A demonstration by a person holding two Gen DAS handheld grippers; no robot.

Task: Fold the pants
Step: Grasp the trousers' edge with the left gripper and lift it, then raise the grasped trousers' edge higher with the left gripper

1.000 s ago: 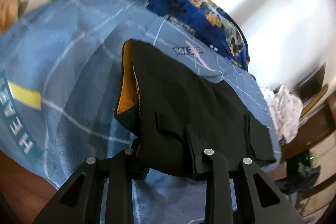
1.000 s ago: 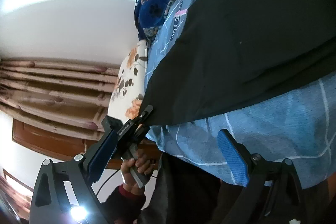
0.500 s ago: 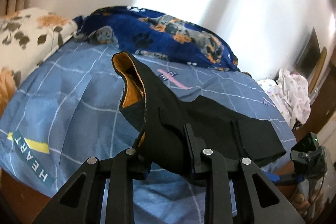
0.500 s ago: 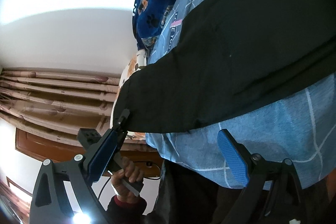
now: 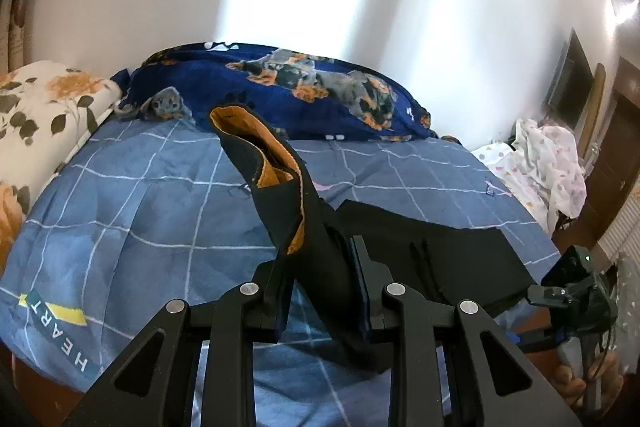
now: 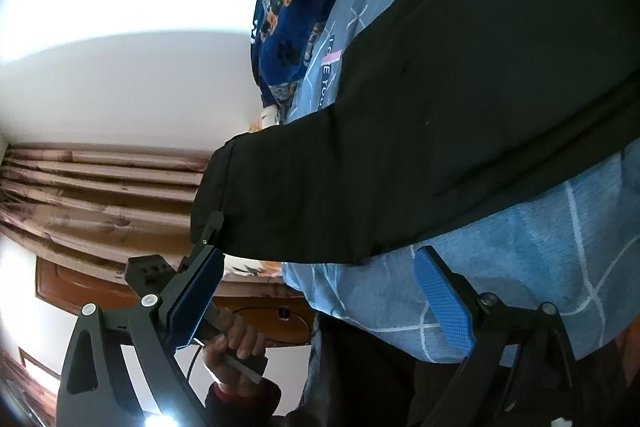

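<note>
Left gripper, pinching the waistband of the black pants, had raised that end higher off the blue bedsheet than a second earlier, starting the fold, while the right gripper hung spread and empty near the bed edge.

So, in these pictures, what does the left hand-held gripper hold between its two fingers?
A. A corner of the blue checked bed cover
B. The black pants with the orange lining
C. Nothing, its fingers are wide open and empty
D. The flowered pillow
B: in the left wrist view the left hand-held gripper is closed on the black pants, lifting the waist end with orange lining off the bed cover.
</note>
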